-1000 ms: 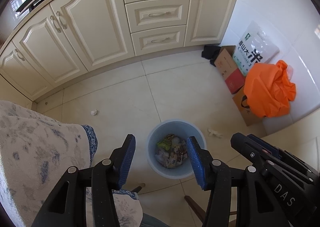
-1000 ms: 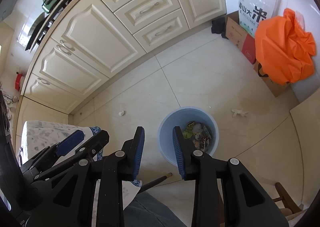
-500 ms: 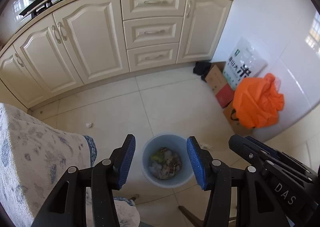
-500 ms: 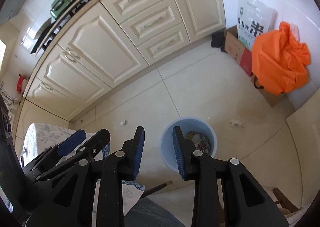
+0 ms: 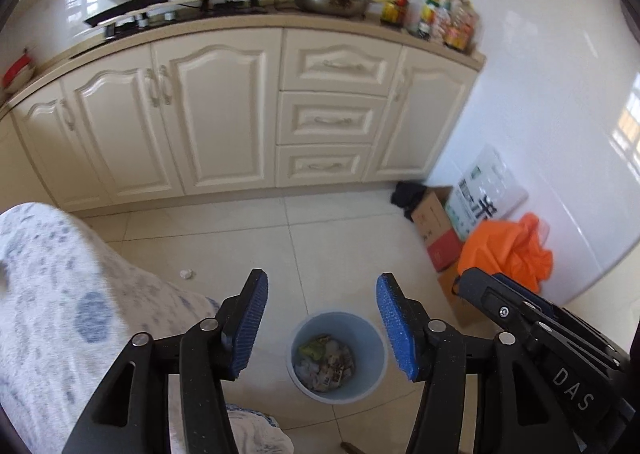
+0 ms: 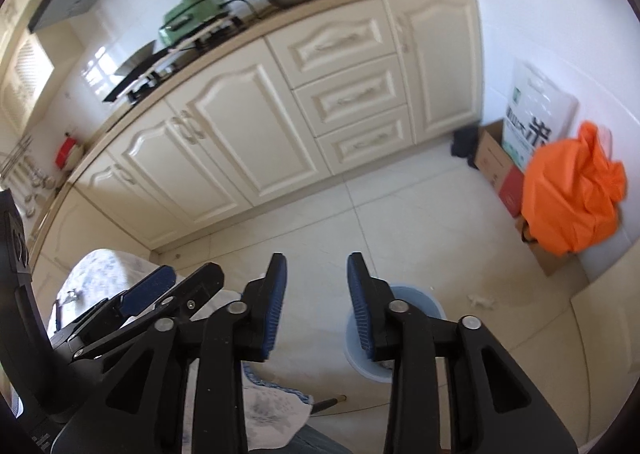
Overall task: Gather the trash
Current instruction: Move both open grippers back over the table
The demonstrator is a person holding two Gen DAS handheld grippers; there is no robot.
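Both tools raised, jaws opening, empty | bin [image 5: 338,354] apparently below, floor clear

Tiled floor [image 5: 224,238]: blue bin [image 5: 338,358], paper scraps [image 5: 185,274].

"DAS" on right hand-held gripper [image 5: 516,306]

Bin [image 5: 338,358]: round, light blue plastic, upright on the pale tiled floor, shown at lower centre of the left wrist view. It is partly filled with mixed wrappers and crumpled paper [image 5: 324,362], a green wrapper among them. In the right wrist view only its rim and wall [image 6: 416,296] are seen, low and right of centre.

Loose scrap [image 5: 185,274]: small, white, crumpled, found on the floor left of centre.

Loose scrap [image 6: 482,300]: white, torn, irregular, lying flat just right of the bin.
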